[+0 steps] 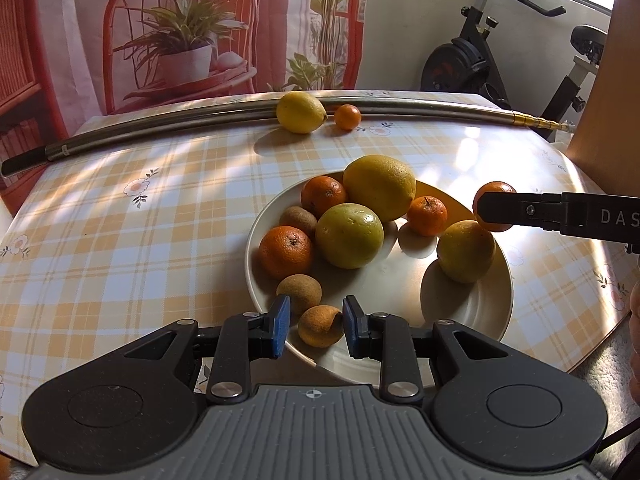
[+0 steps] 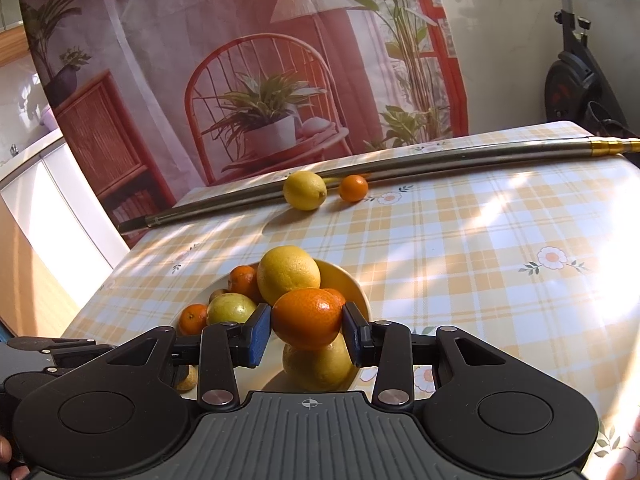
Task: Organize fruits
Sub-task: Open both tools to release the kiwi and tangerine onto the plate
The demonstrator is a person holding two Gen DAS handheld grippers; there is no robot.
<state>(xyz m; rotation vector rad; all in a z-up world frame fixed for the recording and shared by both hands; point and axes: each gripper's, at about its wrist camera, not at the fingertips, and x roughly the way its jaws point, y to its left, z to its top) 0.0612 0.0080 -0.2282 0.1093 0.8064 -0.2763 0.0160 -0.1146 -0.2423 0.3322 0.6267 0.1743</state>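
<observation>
A cream plate (image 1: 460, 312) on the checked tablecloth holds several fruits: lemons, a green-yellow citrus (image 1: 349, 236), tangerines and small brown kiwis. My left gripper (image 1: 316, 322) hovers open at the plate's near rim, its blue pads on either side of a small brown kiwi (image 1: 320, 326) that lies on the plate. My right gripper (image 2: 306, 320) is shut on a tangerine (image 2: 308, 312), held above the plate's right side over a lemon (image 2: 316, 364). In the left wrist view, that tangerine (image 1: 494, 194) shows behind the right gripper's black finger (image 1: 504, 208). A loose lemon (image 1: 301, 112) and a small tangerine (image 1: 347, 117) rest at the table's far side.
A long metal pole (image 1: 180, 124) lies along the table's far edge, just behind the two loose fruits. An exercise bike (image 1: 480, 52) stands beyond the table at the right. A printed curtain (image 1: 180, 32) hangs behind. The rounded table edge (image 1: 600, 344) falls away at the right.
</observation>
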